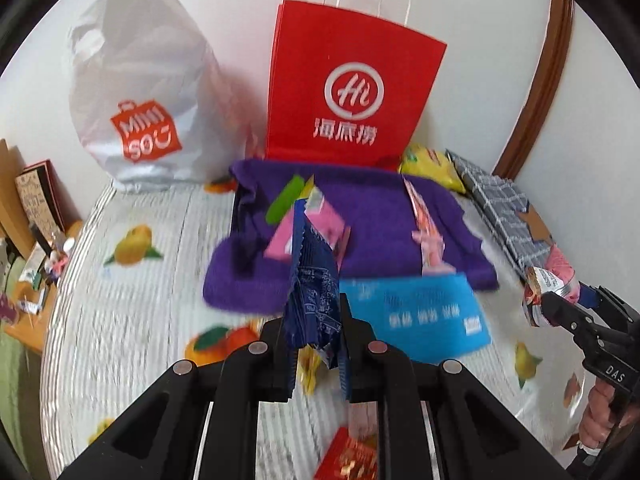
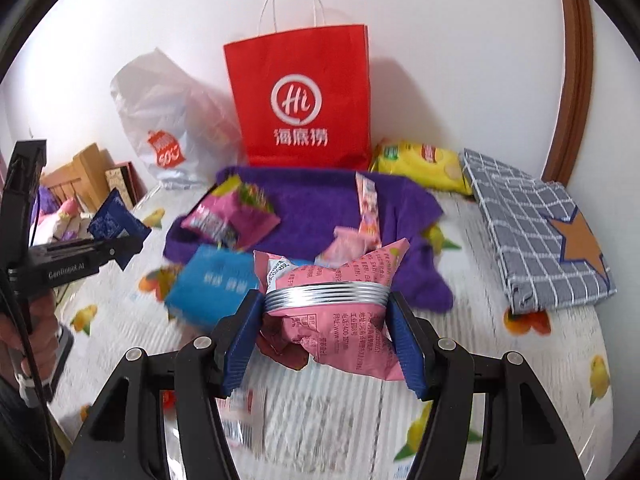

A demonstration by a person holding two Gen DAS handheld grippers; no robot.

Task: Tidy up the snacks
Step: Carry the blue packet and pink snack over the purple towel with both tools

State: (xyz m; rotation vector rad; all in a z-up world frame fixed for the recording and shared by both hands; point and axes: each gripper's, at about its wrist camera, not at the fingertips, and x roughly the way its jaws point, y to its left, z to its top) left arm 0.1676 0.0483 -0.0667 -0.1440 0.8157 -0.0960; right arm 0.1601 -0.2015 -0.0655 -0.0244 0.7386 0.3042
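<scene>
Left claw [image 1: 314, 344] pinches a blue packet [image 1: 312, 296], right claw [image 2: 324, 344] a pink packet [image 2: 332, 320], before the red "Hi" bag [image 2: 300, 96].

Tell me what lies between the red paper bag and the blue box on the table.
The purple cloth, carrying a pink-green snack packet and a pink strip packet; the right wrist view shows it best.

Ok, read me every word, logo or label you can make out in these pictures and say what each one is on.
"Hi" and "海底捞": red paper bag.
"MINISO": white plastic bag.
"DAS": right gripper body.
"CenRobot.AI", roughly: left gripper body.
Too blurred or small: blue packet, pink packet, light blue pack, yellow bag.
</scene>
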